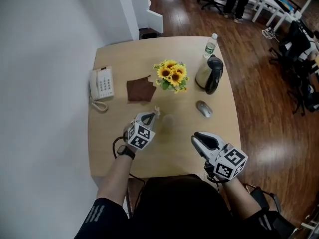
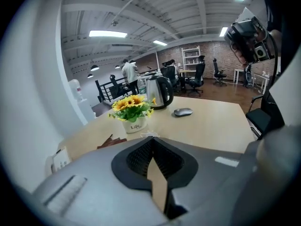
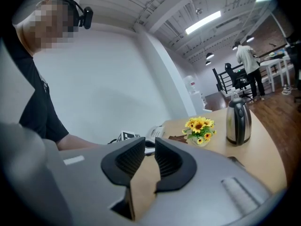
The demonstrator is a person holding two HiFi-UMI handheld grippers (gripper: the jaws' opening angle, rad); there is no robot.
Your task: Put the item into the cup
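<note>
Head view, pale wood table (image 1: 172,151), perhaps a clear cup (image 1: 168,121), dark plank floor (image 1: 259,83)

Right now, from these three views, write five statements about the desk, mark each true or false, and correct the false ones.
1. The telephone lies near the table's left edge in the head view. True.
2. The kettle stands left of the sunflowers. False: it stands to their right.
3. The right gripper has its jaws apart with nothing between them. True.
4. The mouse lies on the brown cloth. False: it lies on bare table near the kettle, apart from the cloth.
5. The left gripper is shut, with a small pale item at its tips. True.
</note>
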